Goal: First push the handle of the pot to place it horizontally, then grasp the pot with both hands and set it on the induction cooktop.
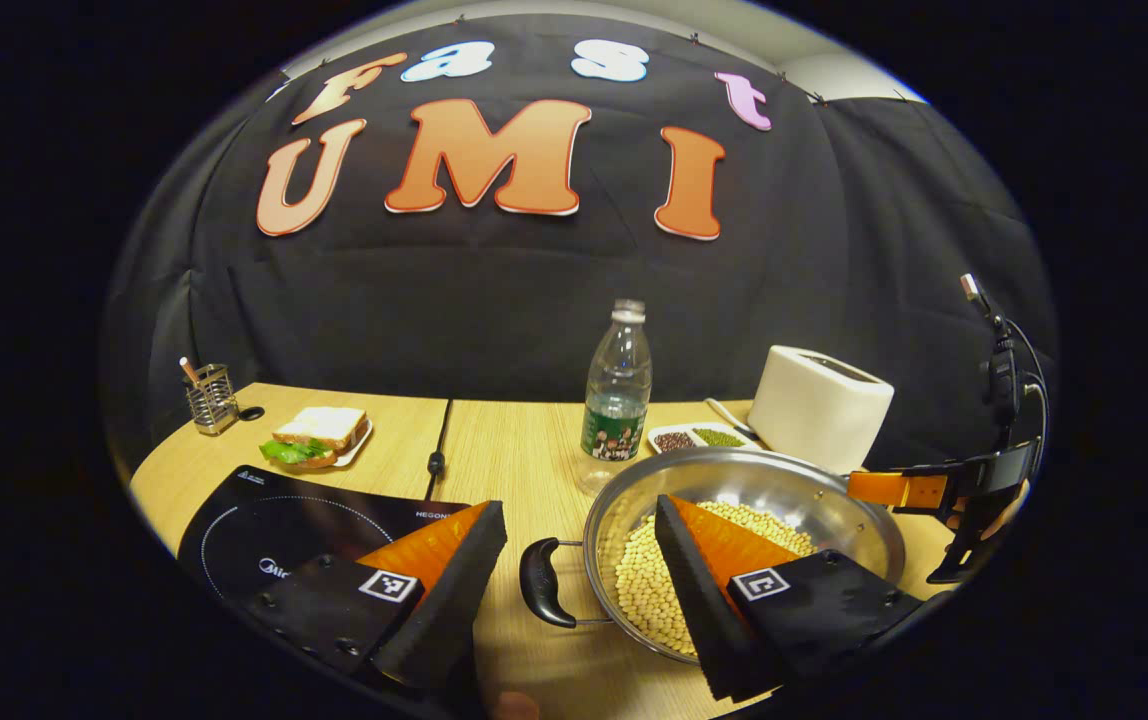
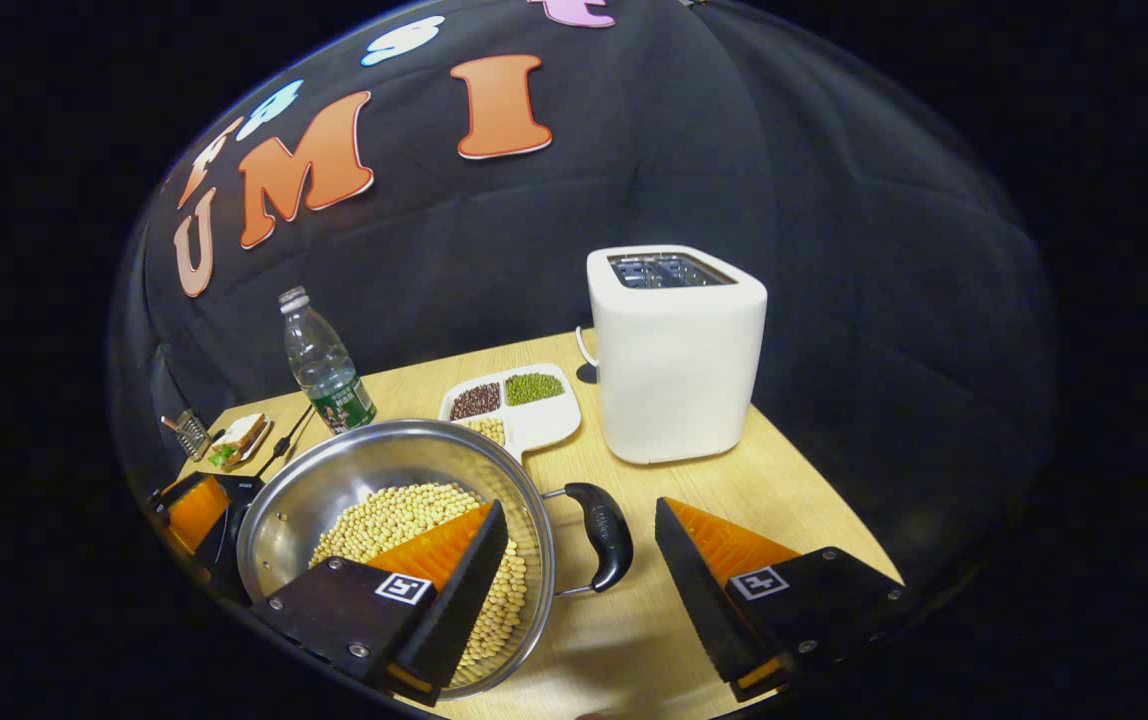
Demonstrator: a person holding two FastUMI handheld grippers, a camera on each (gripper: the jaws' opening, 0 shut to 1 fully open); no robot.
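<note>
Right now the pot (image 1: 744, 545) sits on the wooden table (image 1: 524, 440), a shiny steel pan with pale beans (image 1: 639, 585) heaped in its bottom. It stands just beside the induction cooktop (image 1: 274, 525), not on it; the black glass plate lies to the pot's left in my left gripper view. The pot has a dark loop handle on each side. My left gripper (image 1: 579, 575) is open, its fingers spread wide to either side of the near handle (image 1: 542, 582): one finger hangs over the cooktop's edge, the other over the beans inside the rim, and neither touches the handle. In my right gripper view the pot (image 2: 384, 520) is low and to the left, and my right gripper (image 2: 579, 575) is open too, straddling the other handle (image 2: 602, 535) with one finger over the beans (image 2: 404, 520) and the other over bare table (image 2: 794, 470), again without contact. From the left gripper view I can see my right gripper (image 1: 944, 490) reaching toward the pot's far rim.

Behind the pot stands a plastic water bottle (image 1: 618, 385), and next to it a white divided dish (image 2: 519, 405) with dark, green and pale beans. A white toaster (image 2: 676, 352) stands at the right. Far off to the left lie a sandwich on a plate (image 1: 319, 437) and a small wire holder (image 1: 209, 397).
</note>
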